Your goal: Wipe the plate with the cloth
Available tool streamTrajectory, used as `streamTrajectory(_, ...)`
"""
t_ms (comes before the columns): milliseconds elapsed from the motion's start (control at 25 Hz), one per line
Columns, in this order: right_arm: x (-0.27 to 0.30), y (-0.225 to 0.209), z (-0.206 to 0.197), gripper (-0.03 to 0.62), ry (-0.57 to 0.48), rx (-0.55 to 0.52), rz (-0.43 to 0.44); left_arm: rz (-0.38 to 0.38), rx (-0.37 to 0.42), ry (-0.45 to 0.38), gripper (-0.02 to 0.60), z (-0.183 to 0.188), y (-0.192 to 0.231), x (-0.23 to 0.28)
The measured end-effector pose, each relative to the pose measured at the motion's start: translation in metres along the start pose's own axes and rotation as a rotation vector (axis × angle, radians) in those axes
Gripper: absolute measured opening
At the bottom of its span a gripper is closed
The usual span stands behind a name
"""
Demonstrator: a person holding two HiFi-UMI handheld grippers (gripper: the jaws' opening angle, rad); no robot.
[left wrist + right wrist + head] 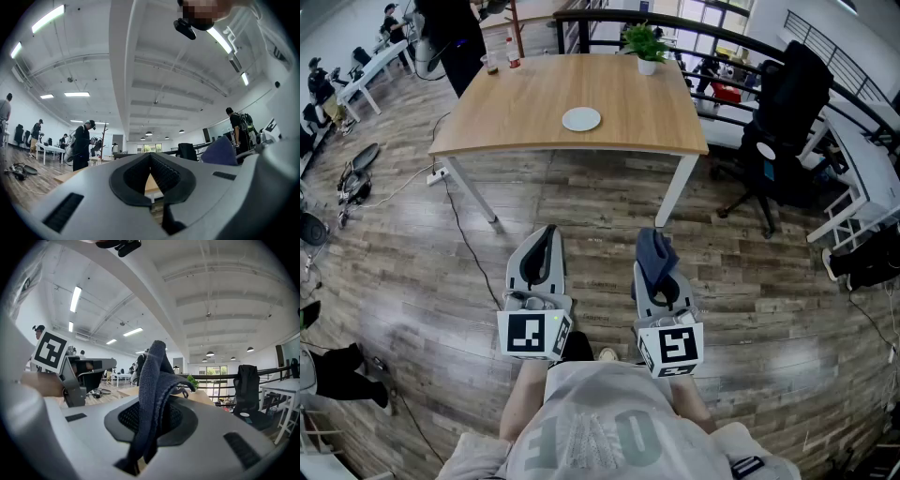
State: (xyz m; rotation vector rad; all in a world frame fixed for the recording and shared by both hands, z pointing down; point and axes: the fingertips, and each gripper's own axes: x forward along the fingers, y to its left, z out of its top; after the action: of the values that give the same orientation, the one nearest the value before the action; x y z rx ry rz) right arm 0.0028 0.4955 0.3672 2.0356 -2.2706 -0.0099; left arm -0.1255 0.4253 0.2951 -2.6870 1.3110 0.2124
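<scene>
Lower mid of frame: L gripper (546, 236) shut tight, nothing in it. R gripper (655, 272) clamped on dark blue cloth (654, 249). White plate (581, 119) up top on wood table (506, 103), well apart from both. Plant pot (647, 49) at far edge, cup (492, 64) & bottle (514, 52) upper left, black chair (783, 122) at right. Only wood floor (581, 202) betw. grippers & table.

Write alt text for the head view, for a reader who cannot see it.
The right gripper is shut on a dark blue cloth and the left gripper is shut and empty, both held over a wood floor. Ahead stands a wooden table bearing a white plate and a potted plant.
</scene>
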Motion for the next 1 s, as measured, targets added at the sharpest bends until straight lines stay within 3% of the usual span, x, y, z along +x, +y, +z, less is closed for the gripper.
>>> streamTrajectory(480,0.017,0.030,0.000,0.057,0.029,-0.060,0.068,0.005,-0.022,0.002,0.006,-0.005,0.025,0.002)
streamTrajectory(840,0.052,0.037,-0.009,0.057,0.067,-0.057,0.037,-0.019,-0.037,0.008,0.006,-0.020,0.058,0.026)
streamTrajectory(1000,0.087,0.042,-0.006,0.057,0.087,-0.040,0.024,-0.023,-0.048,0.016,0.006,-0.027,0.092,0.049)
